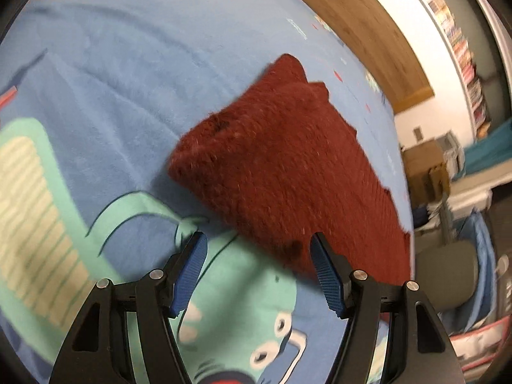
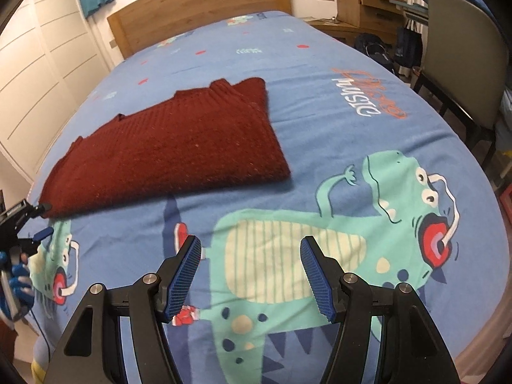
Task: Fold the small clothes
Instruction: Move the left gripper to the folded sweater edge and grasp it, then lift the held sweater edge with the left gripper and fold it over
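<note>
A dark red knitted sweater point(image 1: 288, 166) lies folded on the blue dinosaur-print bedspread point(image 1: 112, 80). My left gripper point(image 1: 259, 243) is open and empty, its fingertips just short of the sweater's near edge. In the right wrist view the sweater point(image 2: 172, 147) lies flat at the left middle of the bedspread point(image 2: 320, 102). My right gripper point(image 2: 251, 246) is open and empty above the green dinosaur print point(image 2: 288, 240), well short of the sweater. The left gripper point(image 2: 40, 220) shows at the far left by the sweater's corner.
A wooden headboard point(image 2: 198, 3) stands at the bed's far end. A chair point(image 2: 460, 60) and a cluttered desk point(image 2: 368, 9) are to the right of the bed. White wardrobe doors point(image 2: 41, 64) are on the left.
</note>
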`<state>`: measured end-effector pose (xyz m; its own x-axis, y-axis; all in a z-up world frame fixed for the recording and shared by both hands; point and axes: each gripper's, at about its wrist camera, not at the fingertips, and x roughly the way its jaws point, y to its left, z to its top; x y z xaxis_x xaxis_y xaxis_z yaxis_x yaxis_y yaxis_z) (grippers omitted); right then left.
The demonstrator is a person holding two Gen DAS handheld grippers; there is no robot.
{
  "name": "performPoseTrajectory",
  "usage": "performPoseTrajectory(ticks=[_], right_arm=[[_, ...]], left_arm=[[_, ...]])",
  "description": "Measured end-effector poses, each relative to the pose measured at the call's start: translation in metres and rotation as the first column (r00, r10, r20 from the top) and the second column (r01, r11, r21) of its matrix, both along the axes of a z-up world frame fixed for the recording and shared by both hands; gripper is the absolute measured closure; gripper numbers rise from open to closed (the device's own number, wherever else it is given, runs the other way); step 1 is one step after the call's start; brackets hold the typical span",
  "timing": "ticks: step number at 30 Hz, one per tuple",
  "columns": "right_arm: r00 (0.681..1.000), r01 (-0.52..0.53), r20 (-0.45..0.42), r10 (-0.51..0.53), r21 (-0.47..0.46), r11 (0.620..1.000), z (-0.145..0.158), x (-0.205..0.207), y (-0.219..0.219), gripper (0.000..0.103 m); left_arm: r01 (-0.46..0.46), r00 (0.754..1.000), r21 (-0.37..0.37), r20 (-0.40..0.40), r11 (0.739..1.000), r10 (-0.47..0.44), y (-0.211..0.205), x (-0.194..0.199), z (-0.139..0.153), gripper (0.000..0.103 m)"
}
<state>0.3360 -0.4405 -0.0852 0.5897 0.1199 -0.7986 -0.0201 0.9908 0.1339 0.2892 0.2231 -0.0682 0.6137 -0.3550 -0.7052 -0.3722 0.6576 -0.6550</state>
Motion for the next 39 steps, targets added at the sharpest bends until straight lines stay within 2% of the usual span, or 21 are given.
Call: performPoseTrajectory(ticks=[7, 12, 15, 19, 21, 22, 23, 27, 34, 39], right_arm=[[1.0, 0.021, -0.017, -0.02, 0.007, 1.0, -0.006, 0.009, -0.01, 0.037], [1.0, 0.013, -0.026, -0.012, 0.002, 1.0, -0.01, 0.016, -0.011, 0.037], [0.999, 0.014, -0.032, -0.014, 0.011, 1.0, -0.013, 0.02, -0.012, 0.037], [0.999, 0.016, -0.036, -0.015, 0.028, 0.999, -0.019, 0.022, -0.015, 0.037], [0.999, 0.018, -0.04, -0.016, 0.04, 0.999, -0.023, 0.022, -0.016, 0.037], [0.999, 0.019, -0.041, -0.017, 0.049, 0.999, -0.025, 0.022, -0.017, 0.037], [0.999, 0.02, -0.043, -0.017, 0.058, 0.998, -0.026, 0.022, -0.018, 0.037], [0.999, 0.017, -0.041, -0.014, 0.082, 0.996, -0.031, 0.019, -0.023, 0.037], [0.999, 0.043, -0.024, -0.041, 0.137, 0.99, -0.033, 0.013, -0.039, 0.037], [0.998, 0.061, -0.009, -0.06, 0.168, 0.984, -0.033, 0.008, -0.053, 0.037]], left_arm=[[-0.067, 0.994, -0.153, 0.078, 0.986, 0.08, 0.024, 0.03, -0.01, 0.042], [-0.092, 0.987, -0.218, 0.107, 0.972, 0.117, 0.033, 0.047, -0.013, 0.043], [-0.117, 0.982, -0.256, 0.114, 0.96, 0.15, 0.041, 0.053, -0.017, 0.051], [-0.184, 0.967, -0.337, 0.104, 0.923, 0.231, 0.055, 0.054, -0.028, 0.06], [-0.199, 0.964, -0.347, 0.096, 0.916, 0.246, 0.057, 0.054, -0.029, 0.068], [-0.204, 0.964, -0.352, 0.091, 0.913, 0.251, 0.059, 0.053, -0.029, 0.076], [-0.208, 0.963, -0.363, 0.087, 0.908, 0.256, 0.061, 0.052, -0.029, 0.078], [-0.211, 0.964, -0.333, 0.083, 0.919, 0.252, 0.057, 0.053, -0.02, 0.084], [-0.214, 0.969, -0.253, 0.067, 0.943, 0.238, 0.037, 0.07, 0.009, 0.085], [-0.204, 0.971, -0.223, 0.081, 0.953, 0.226, 0.014, 0.083, 0.029, 0.085]])
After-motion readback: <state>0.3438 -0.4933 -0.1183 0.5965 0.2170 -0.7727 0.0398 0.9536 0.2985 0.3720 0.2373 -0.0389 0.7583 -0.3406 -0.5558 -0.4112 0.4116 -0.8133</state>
